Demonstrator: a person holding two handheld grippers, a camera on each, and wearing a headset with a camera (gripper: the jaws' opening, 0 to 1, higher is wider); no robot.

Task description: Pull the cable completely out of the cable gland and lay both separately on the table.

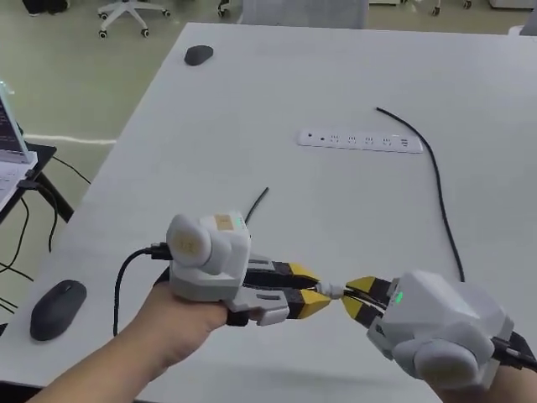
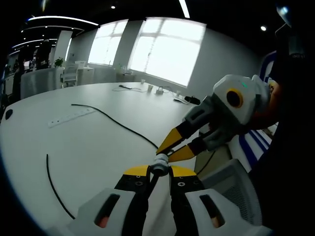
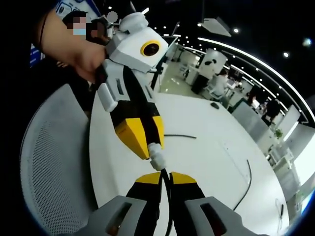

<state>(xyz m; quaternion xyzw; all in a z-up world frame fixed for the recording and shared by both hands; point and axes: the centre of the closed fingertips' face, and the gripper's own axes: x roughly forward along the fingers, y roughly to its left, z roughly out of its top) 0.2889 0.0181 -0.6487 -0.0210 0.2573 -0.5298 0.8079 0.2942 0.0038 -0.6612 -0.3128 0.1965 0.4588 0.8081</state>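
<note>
Tongs meet nose to nose above the near edge of the desk (image 1: pixel 252 101), and the cable gland (image 1: pixel 333 291) is the small white piece bridging them, held off the surface. We have the left gripper (image 1: pixel 315 295) clamped on the cable gland, whose white body pokes out past its yellow jaw tips. The right gripper (image 1: pixel 349 302) faces it from the other side. In the right gripper view the cable (image 3: pixel 168 196) runs as a thin black line down between that gripper's jaws, which are all but together, so we take it to be pinching the cable just beside the gland.

The relation that matters is the axis. Gland and cable lie on the straight line joining the two grippers, running side to side along the desk's near edge. As we judge it, the pull should follow that line, with the right gripper drawing away and the left holding firm. A sideways tug would likely bind the cable in the gland.

A thin black strand lies on the desk beyond the left gripper, heading toward the far edge. We think it is the cable's tail, but where it joins is hidden behind the gripper. The thicker power lead (image 1: pixel 438 189) from the power strip (image 1: pixel 359 140) is a separate thing, well apart.

We can read no brand or writing: the pale sticker (image 1: pixel 225 222) on the left gripper and the strip's markings are too small.
</note>
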